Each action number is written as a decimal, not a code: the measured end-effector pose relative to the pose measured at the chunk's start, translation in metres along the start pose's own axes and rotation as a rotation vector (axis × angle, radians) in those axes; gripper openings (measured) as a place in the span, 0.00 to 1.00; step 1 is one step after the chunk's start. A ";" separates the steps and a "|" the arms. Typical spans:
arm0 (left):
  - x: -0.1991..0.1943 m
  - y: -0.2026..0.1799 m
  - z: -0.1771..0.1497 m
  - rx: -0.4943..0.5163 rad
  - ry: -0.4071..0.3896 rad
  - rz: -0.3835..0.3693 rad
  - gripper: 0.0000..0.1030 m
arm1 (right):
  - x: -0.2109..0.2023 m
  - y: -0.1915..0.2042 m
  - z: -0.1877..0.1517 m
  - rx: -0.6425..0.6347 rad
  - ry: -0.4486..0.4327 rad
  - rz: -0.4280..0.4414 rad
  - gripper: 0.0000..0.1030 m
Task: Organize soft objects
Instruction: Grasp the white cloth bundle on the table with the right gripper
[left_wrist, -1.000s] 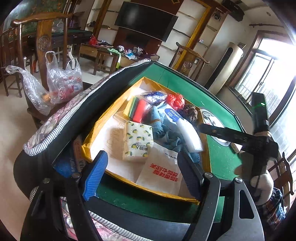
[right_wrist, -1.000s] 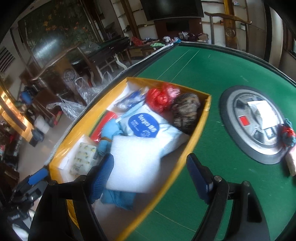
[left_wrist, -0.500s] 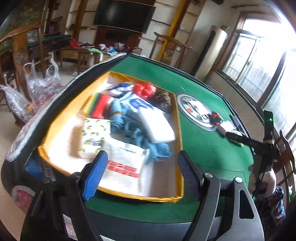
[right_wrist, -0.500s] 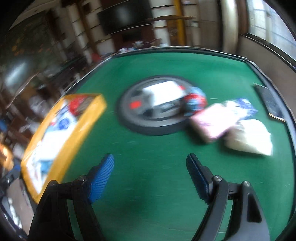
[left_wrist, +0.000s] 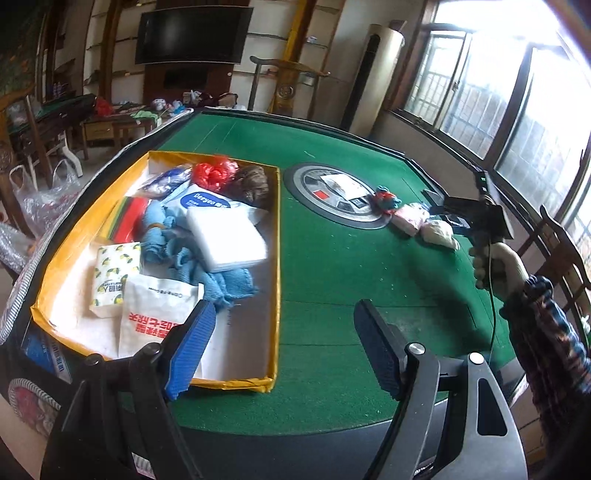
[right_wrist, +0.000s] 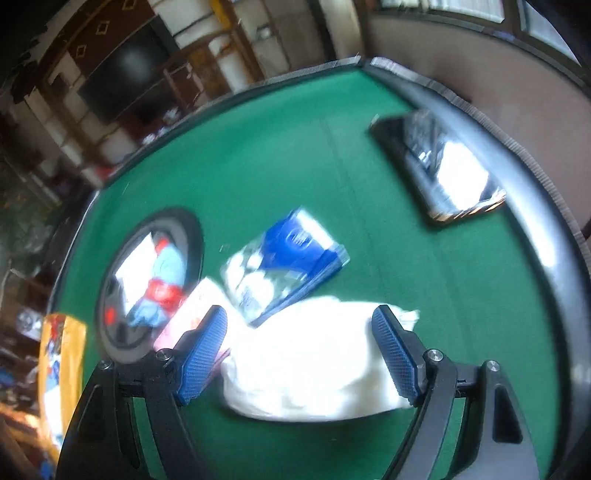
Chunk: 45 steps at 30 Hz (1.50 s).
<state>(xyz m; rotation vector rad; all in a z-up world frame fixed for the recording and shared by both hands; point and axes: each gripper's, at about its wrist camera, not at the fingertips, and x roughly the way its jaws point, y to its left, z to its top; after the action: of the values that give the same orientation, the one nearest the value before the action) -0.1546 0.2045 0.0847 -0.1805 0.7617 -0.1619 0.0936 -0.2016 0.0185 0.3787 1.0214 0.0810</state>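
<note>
A yellow-rimmed box (left_wrist: 276, 258) on the green table holds several soft things: a white foam pad (left_wrist: 225, 236), blue cloth (left_wrist: 173, 251), a red bag (left_wrist: 214, 171) and tissue packs. My left gripper (left_wrist: 284, 350) is open and empty above the box's near right corner. My right gripper (right_wrist: 299, 350) is open, its jaws on either side of a white soft bundle (right_wrist: 306, 362) lying on the table; the bundle also shows in the left wrist view (left_wrist: 439, 234). Beside it lie a pink pack (right_wrist: 192, 314), a blue-and-clear packet (right_wrist: 284, 262) and a blue-red toy (right_wrist: 162, 288).
A round grey hub (left_wrist: 336, 195) sits in the table's middle. A dark phone (right_wrist: 443, 166) lies near the far right rim. Chairs, plastic bags and a low table stand on the floor at the left. A chair stands at the right.
My right gripper has swung from the box across the table to the white bundle at the right. My left gripper has turned right, from the box's left edge toward its near right corner.
</note>
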 end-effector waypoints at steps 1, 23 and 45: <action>-0.001 -0.002 -0.001 0.007 0.000 -0.001 0.75 | 0.002 0.006 -0.005 -0.036 0.012 0.015 0.75; 0.019 -0.027 -0.002 0.048 0.061 -0.072 0.75 | 0.004 0.056 0.010 -0.141 0.049 0.169 0.76; 0.059 -0.065 0.024 0.062 0.142 -0.112 0.75 | -0.066 0.064 -0.077 -0.307 -0.016 0.447 0.82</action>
<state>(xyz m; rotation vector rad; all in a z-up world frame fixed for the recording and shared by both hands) -0.1014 0.1309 0.0766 -0.1545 0.8871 -0.3068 0.0006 -0.1373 0.0586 0.3195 0.8764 0.6283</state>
